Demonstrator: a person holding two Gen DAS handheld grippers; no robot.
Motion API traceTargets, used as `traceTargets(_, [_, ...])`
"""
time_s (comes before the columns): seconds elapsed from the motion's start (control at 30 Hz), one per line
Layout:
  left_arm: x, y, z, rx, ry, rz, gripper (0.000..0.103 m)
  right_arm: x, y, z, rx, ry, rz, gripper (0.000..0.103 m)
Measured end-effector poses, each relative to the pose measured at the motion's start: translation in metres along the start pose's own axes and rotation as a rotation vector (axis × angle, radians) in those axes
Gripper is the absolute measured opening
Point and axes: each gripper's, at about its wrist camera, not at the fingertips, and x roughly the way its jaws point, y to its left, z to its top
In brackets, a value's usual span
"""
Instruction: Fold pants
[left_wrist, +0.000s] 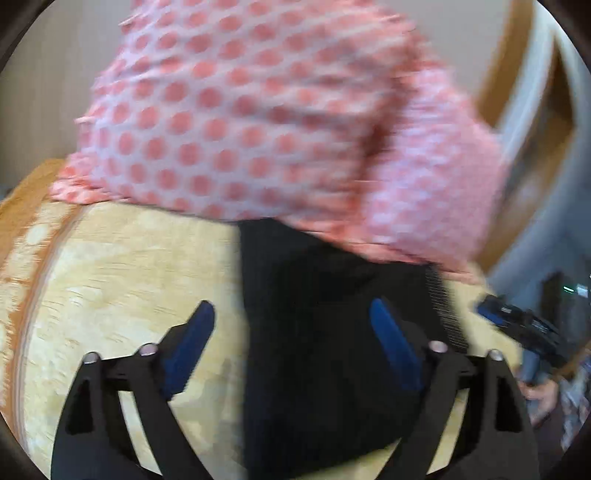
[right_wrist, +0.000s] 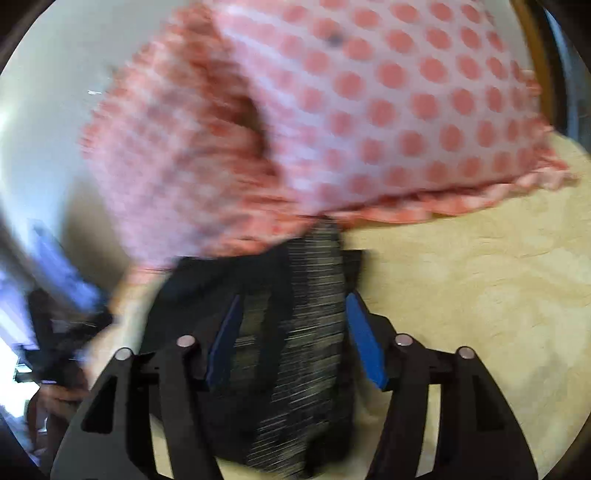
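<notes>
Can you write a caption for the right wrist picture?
Open right gripper over folded black pants, polka-dot pillow behind.

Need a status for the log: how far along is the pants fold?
Done: the black pants already lie as a compact bundle on the bed, against a polka-dot pillow. In hand: nothing; left gripper and right gripper are open. Left: can't tell, frames blurred.

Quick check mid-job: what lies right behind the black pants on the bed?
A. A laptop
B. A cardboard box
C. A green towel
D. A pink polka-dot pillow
D: in both wrist views a pink polka-dot pillow rests on the cream bedspread directly behind the black pants, overlapping their far edge.
</notes>
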Motion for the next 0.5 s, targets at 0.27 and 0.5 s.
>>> traceTargets(0.27, [0.055,-0.02,-0.047,0.052,0.193,0.02,0.095,0.046,-0.015,-0.038,0.066,0.183,-0.073,0.07])
traceTargets(0.5, [-0.006,-0.045,-0.073,0.131,0.103,0.147,0.102,-0.02,0.052,-0.08,-0.179,0.012,-0.275,0.101])
